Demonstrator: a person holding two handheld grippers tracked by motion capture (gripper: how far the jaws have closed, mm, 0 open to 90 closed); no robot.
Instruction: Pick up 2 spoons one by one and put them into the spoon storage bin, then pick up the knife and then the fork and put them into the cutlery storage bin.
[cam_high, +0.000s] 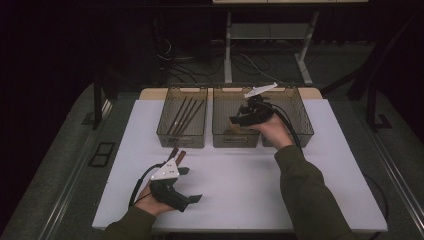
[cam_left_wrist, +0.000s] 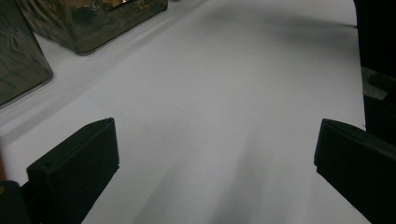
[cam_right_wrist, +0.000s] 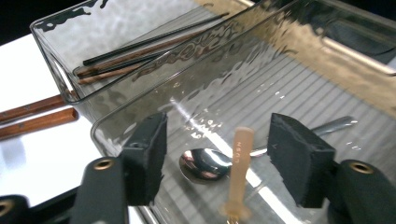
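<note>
My right gripper (cam_high: 240, 119) (cam_right_wrist: 218, 142) hangs over the middle clear bin (cam_high: 235, 138) (cam_right_wrist: 299, 88), its jaws open. Between them, touching neither pad, is a tan-handled utensil (cam_right_wrist: 240, 168), blurred, with its head pointing down into the bin. A metal spoon (cam_right_wrist: 205, 164) lies on the bin's ribbed floor under it. The left bin (cam_high: 182, 136) (cam_right_wrist: 56, 37) holds several dark and brown chopsticks (cam_high: 185, 115) (cam_right_wrist: 140, 53). My left gripper (cam_high: 192, 185) (cam_left_wrist: 215, 154) rests near the front left of the white table (cam_high: 240, 185), jaws wide open with bare table between them.
A third clear bin (cam_high: 302, 125) stands to the right of the middle one. Two brown wooden handles (cam_high: 176, 153) (cam_right_wrist: 35, 116) lie on the table just in front of the left bin. Two bin corners (cam_left_wrist: 93, 28) lie ahead of the left gripper.
</note>
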